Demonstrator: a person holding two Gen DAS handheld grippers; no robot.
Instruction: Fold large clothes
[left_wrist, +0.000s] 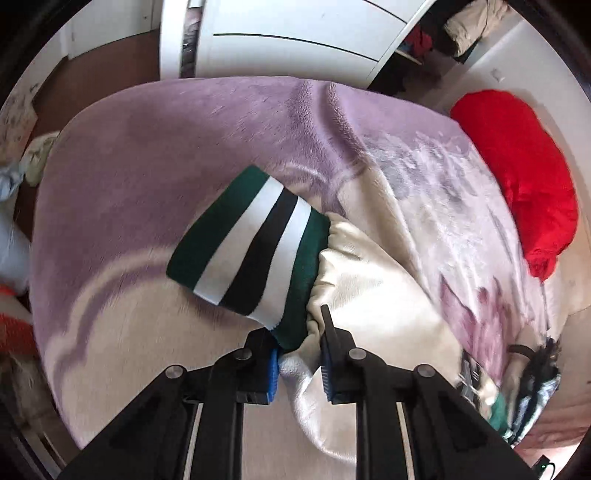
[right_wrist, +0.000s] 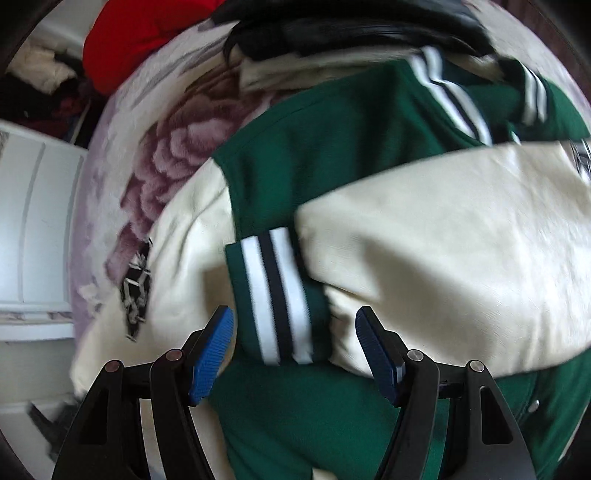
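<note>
A green and cream varsity jacket (right_wrist: 314, 166) lies on a bed. In the left wrist view my left gripper (left_wrist: 297, 350) is shut on the jacket's cream sleeve (left_wrist: 365, 273) just behind its green, white and black striped cuff (left_wrist: 251, 240), which hangs over the blanket. In the right wrist view my right gripper (right_wrist: 295, 332) is open, its blue pads (right_wrist: 212, 354) on either side of the other striped cuff (right_wrist: 277, 291), close above it. That cream sleeve (right_wrist: 443, 240) lies folded across the green body.
A lilac floral blanket (left_wrist: 166, 147) covers the bed. A red garment (left_wrist: 517, 166) lies at its far right edge. Dark clothes (right_wrist: 351, 29) are piled beyond the jacket. A white wardrobe (left_wrist: 295, 33) stands behind the bed.
</note>
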